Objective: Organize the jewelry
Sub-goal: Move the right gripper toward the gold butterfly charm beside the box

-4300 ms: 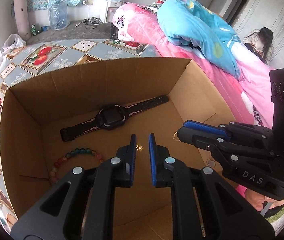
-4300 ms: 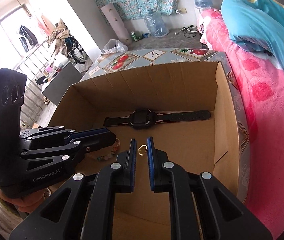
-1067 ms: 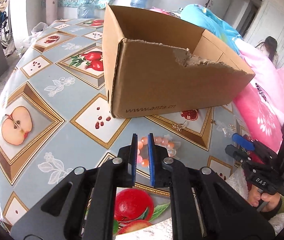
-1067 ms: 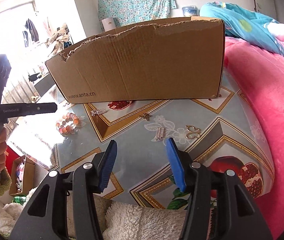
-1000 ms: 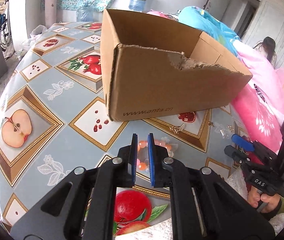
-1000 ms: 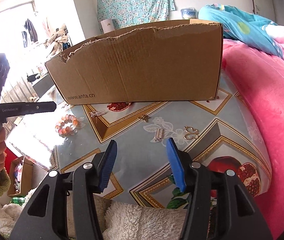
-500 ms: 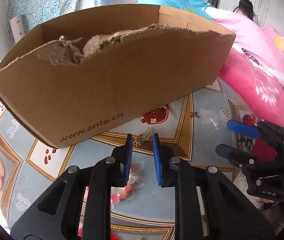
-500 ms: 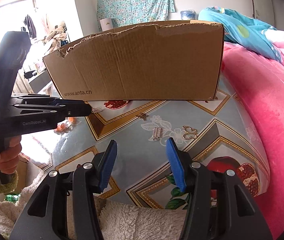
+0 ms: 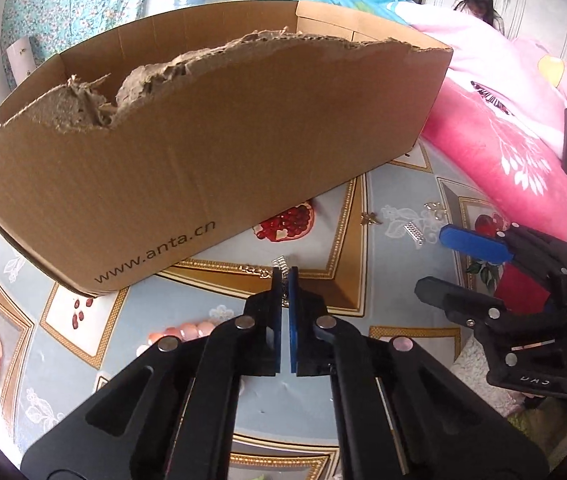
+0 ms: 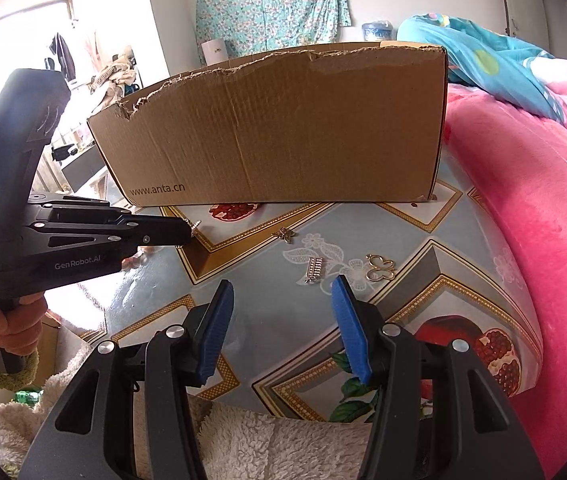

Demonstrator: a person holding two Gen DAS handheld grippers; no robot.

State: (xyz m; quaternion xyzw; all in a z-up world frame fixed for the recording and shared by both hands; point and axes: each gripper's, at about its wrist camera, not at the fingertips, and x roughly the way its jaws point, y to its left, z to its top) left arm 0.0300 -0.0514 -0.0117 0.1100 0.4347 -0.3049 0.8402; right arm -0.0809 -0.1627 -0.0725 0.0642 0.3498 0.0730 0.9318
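Under the left tongs (image 9: 284, 276), just closed on a silver charm (image 9: 280, 263), pink beads (image 9: 181, 330) show; right tongs (image 10: 283, 304) gape empty.

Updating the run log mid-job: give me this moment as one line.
left gripper: just closed on silver comb charm | right gripper: open, empty | cardboard box: on table

The tall brown cardboard box (image 9: 211, 152) hid its own inside in both views. The round pink bead bracelet (image 9: 181, 330) was mostly covered by the black left gripper (image 9: 284, 280). A tiny silver charm (image 9: 280, 265) poked out at that gripper's closed tips, too small to tell if it was pinched. The holding hand (image 10: 1, 320) was cut off by the left edge.
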